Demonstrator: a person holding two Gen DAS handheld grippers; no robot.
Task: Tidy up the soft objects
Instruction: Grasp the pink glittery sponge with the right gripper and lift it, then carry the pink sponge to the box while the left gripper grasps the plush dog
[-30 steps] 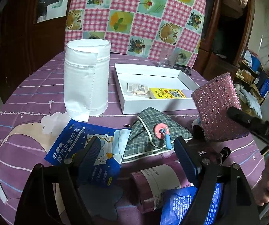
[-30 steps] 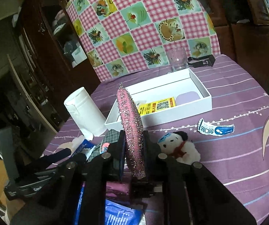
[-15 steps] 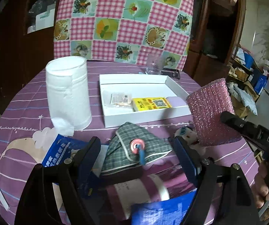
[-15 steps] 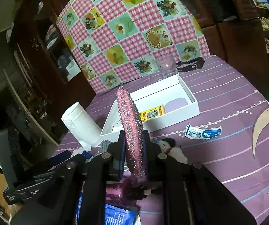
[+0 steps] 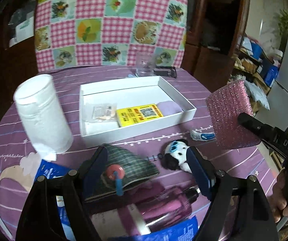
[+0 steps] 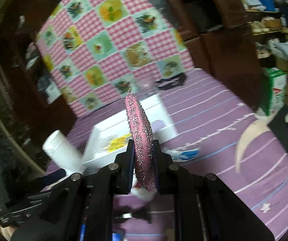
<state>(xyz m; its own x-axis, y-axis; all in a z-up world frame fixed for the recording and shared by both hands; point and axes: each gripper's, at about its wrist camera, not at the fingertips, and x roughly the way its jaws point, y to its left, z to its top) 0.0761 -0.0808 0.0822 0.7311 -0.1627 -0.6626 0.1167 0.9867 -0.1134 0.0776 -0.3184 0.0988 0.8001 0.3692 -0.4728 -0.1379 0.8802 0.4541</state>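
My right gripper (image 6: 143,152) is shut on a glittery pink sponge (image 6: 140,136) and holds it upright in the air; the sponge also shows at the right of the left wrist view (image 5: 231,116). My left gripper (image 5: 148,164) is open and empty, low over a plaid cloth pouch (image 5: 128,164) with a pink button. A small black-and-white plush toy (image 5: 176,156) lies just inside its right finger. A white box (image 5: 188,108) beyond holds a yellow packet (image 5: 139,114), a clear sachet and a lilac pad.
A tall white paper roll (image 5: 41,116) stands left of the box. A purple bottle (image 5: 164,208) and blue packets (image 5: 49,170) lie under my left gripper. A small blue-white sachet (image 5: 202,135) lies right of the box. A glass (image 5: 143,66) stands at the back.
Both grippers have risen and moved forward over the table. The sponge stays clamped in the right gripper. The plush toy has come into the left wrist view.
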